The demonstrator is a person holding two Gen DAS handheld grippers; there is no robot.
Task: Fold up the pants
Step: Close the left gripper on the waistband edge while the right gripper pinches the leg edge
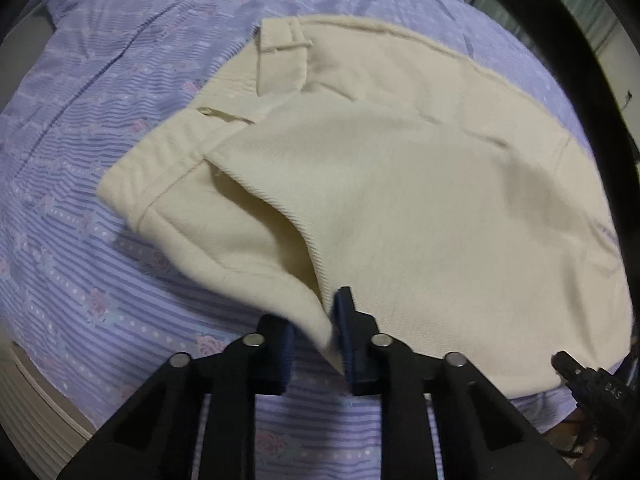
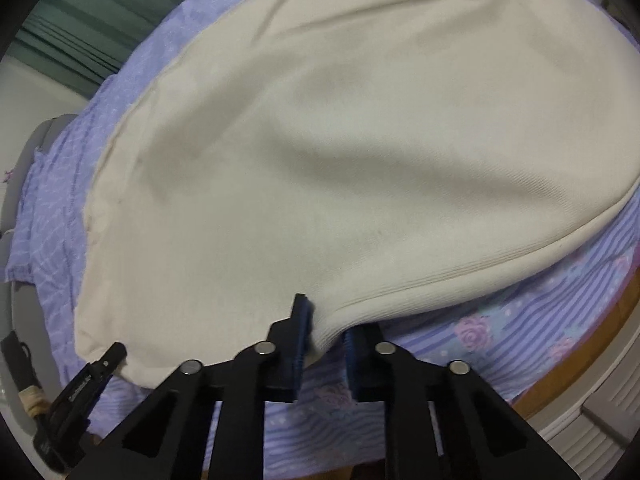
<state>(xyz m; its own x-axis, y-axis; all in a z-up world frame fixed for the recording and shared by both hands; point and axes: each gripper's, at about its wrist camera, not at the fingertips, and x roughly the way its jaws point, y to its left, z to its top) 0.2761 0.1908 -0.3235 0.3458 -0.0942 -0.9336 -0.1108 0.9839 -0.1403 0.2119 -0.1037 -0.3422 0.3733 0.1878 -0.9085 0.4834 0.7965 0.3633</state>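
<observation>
Cream corduroy pants [image 1: 400, 208] lie on a bed with a purple floral striped sheet [image 1: 100, 280]. The waistband with belt loops [image 1: 168, 176] lies at the left in the left wrist view. My left gripper [image 1: 316, 332] has its blue-padded fingers on either side of a lifted near edge of the pants, with a small gap beside the cloth. In the right wrist view the pants [image 2: 340, 152] fill the frame. My right gripper [image 2: 326, 332] straddles a raised fold of the near edge in the same way.
The other gripper's tip shows at the lower right of the left wrist view [image 1: 576, 372] and the lower left of the right wrist view [image 2: 100, 364]. A wooden bed edge [image 2: 600, 344] and green curtain [image 2: 80, 20] border the bed.
</observation>
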